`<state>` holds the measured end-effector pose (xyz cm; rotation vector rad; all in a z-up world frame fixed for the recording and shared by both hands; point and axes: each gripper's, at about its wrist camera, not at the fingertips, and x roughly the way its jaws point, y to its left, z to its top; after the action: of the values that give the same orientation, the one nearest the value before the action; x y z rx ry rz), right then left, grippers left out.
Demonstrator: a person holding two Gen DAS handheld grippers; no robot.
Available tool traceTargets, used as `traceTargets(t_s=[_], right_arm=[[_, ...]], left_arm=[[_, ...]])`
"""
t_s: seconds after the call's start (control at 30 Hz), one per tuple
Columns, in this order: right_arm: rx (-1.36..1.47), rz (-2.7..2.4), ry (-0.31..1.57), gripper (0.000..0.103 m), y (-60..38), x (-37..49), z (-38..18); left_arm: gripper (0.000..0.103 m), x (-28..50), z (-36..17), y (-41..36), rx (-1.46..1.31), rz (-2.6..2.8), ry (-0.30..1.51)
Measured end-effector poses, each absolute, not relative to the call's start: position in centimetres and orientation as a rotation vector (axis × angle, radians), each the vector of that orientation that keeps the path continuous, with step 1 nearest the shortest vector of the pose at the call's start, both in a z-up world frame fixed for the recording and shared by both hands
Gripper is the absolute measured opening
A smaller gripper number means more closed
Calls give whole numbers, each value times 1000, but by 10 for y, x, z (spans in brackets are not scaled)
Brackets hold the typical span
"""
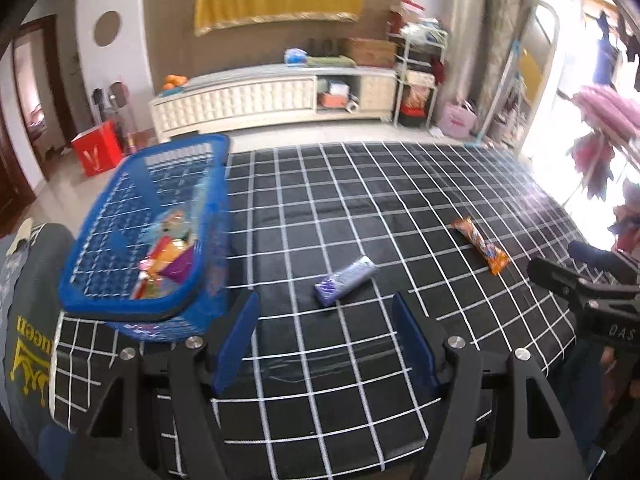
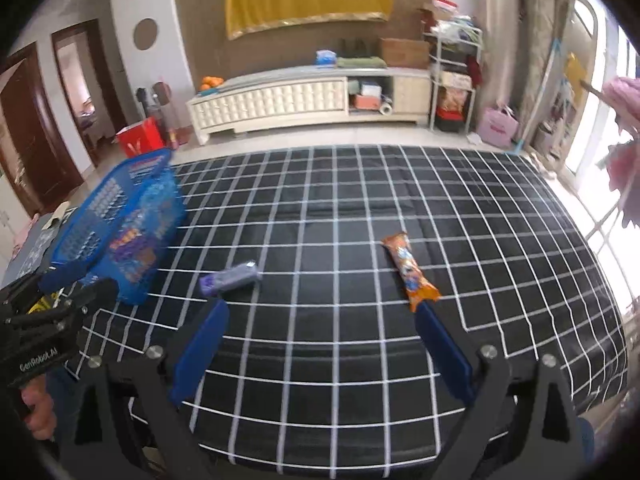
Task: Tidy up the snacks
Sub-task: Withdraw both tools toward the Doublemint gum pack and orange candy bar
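left gripper (image 1: 324, 320): jaws wide apart, empty | right gripper (image 2: 322, 332): jaws wide apart, empty

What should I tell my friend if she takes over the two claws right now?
Left claw: open, holding nothing, low over the black-and-white checked tablecloth, beside the blue plastic mesh basket.
Right claw: open, holding nothing, facing the two loose snacks.
Done: several snack packets already lie in the basket at the table's left edge.
Left: the purple wrapped snack bar in the middle of the cloth, and the long orange wrapped snack bar to its right, just ahead of the right claw's right finger. Both probably go in the basket.
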<state>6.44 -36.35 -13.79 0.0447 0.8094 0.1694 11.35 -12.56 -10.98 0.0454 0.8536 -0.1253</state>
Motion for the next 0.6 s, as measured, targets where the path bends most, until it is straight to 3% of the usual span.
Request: traceTargets(t_s=[0.6], right_arm=[[34, 55, 951, 97, -417, 122, -202]], left_arm=[[67, 188, -183, -170, 222, -214, 1023]])
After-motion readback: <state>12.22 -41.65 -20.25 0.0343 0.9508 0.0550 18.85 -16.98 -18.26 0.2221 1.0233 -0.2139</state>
